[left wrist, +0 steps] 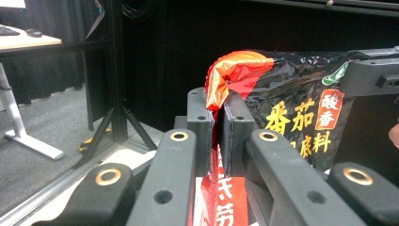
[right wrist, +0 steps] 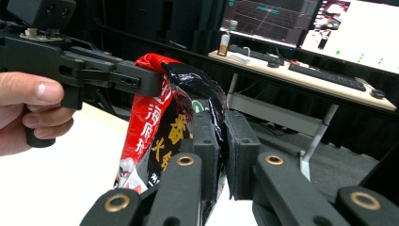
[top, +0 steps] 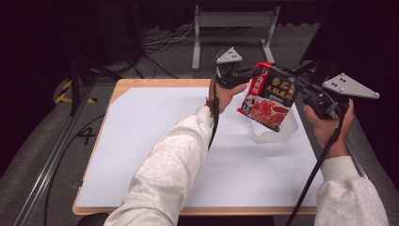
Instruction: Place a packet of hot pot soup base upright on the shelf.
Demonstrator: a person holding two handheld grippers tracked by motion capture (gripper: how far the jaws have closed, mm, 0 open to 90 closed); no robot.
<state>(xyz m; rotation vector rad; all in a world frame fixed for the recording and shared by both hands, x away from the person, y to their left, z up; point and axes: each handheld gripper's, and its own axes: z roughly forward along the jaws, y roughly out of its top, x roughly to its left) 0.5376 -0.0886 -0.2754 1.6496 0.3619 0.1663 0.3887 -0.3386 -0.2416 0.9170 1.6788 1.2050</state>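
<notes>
The sauce packet, a black and red pouch printed with Chinese characters and a picture of red food, was held in the air over the far right part of the white table sheet. It hung directly above a clear plastic container standing on that sheet. In the high view its long axis ran from a far top edge down to a near bottom edge, tilted, with the printed face towards the person.

The left gripper held the packet's top left corner. The left gripper view showed its jaws closed tight on the crumpled red corner of the packet, with film pinched between the pads. The right gripper held the top right edge. The right gripper view showed its jaws closed on the black film of the packet, with only a thin gap where the film passed through.

The high view alone showed the container and the wooden table edge. The right gripper view alone showed the left hand wrapped around the left gripper's handle, and a desk with monitors and keyboards behind. The left gripper view showed a black tripod leg on grey carpet to the left, and part of the right gripper over the packet's upper edge.
</notes>
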